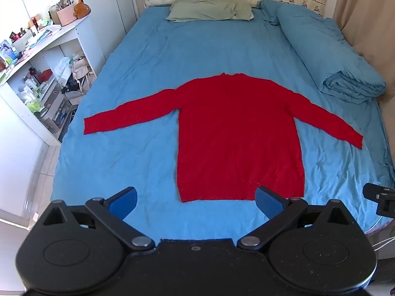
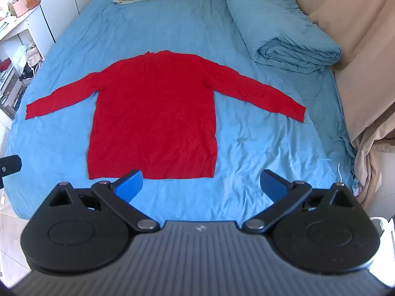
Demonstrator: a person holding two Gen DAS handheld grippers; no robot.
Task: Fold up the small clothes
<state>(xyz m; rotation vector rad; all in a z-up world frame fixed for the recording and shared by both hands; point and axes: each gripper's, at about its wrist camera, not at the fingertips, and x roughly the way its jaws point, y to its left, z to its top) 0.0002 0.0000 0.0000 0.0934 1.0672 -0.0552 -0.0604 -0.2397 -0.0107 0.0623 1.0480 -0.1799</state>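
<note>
A red long-sleeved sweater [image 1: 237, 133] lies flat on the blue bed sheet [image 1: 123, 162], neck toward the pillow, both sleeves spread out to the sides. It also shows in the right wrist view [image 2: 155, 118]. My left gripper [image 1: 196, 201] is open and empty, held above the near edge of the bed just short of the sweater's hem. My right gripper [image 2: 201, 185] is open and empty, held near the hem's right corner. Neither gripper touches the sweater.
A rolled blue duvet [image 1: 328, 56] lies along the bed's right side, also in the right wrist view [image 2: 279, 32]. A green pillow [image 1: 209, 8] is at the head. White shelves [image 1: 39, 74] full of clutter stand left of the bed. A beige curtain [image 2: 358, 74] hangs at the right.
</note>
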